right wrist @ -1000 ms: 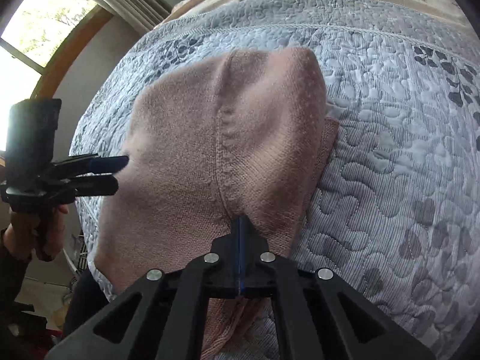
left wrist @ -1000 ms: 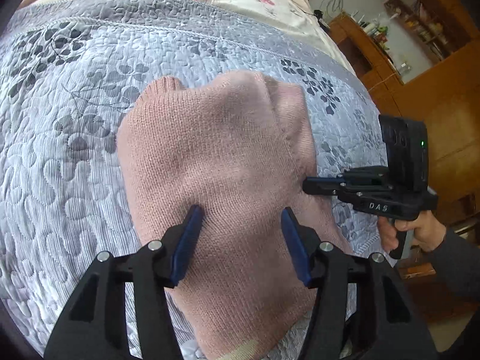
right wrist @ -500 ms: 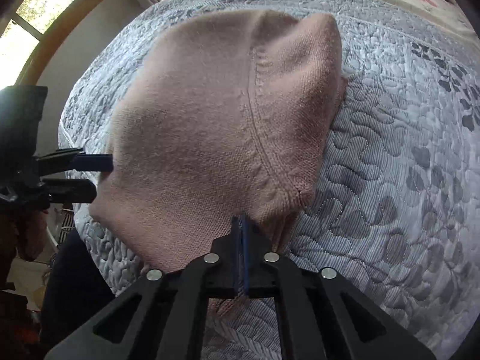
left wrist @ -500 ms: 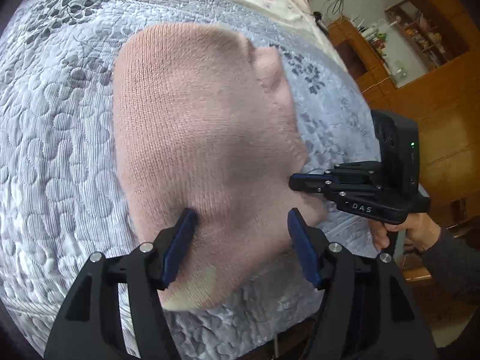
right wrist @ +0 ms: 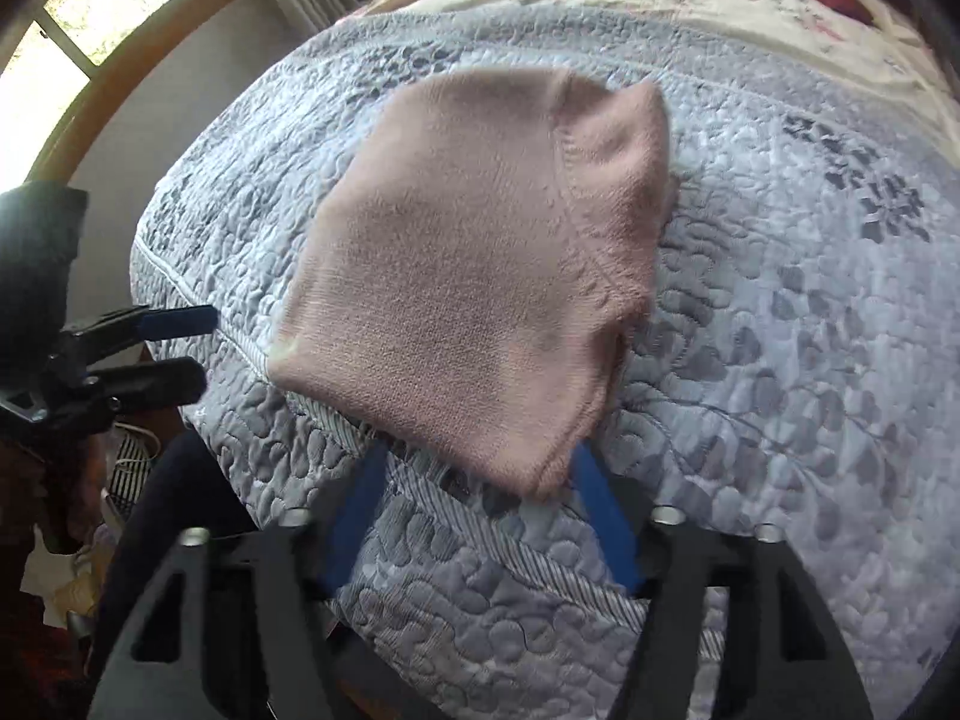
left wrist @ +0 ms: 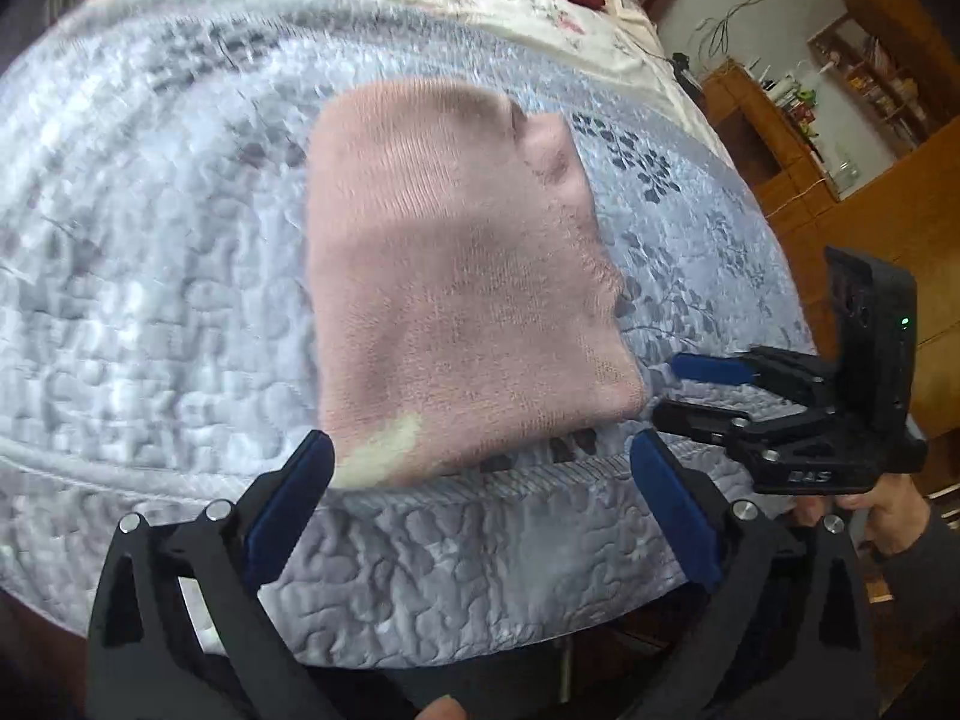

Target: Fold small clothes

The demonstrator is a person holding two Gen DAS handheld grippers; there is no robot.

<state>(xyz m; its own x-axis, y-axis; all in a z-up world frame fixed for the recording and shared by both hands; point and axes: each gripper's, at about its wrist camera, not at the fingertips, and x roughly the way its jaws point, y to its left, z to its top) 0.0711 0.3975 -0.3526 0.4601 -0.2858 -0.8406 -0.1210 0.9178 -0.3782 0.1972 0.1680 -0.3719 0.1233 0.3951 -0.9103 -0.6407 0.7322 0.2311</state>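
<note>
Released, right gripper (right wrist: 474, 516) gapes below pink knit (right wrist: 480, 276); left view adds shelves (left wrist: 840, 78).

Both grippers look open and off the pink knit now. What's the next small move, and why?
Probably draw both grippers back and finish with this piece. The pink knit garment lies as a compact bundle on the grey quilt, near its edge. The left gripper and right gripper are both open and hold nothing. One corner by the right gripper looks slightly lifted, so a light press there may help.
</note>
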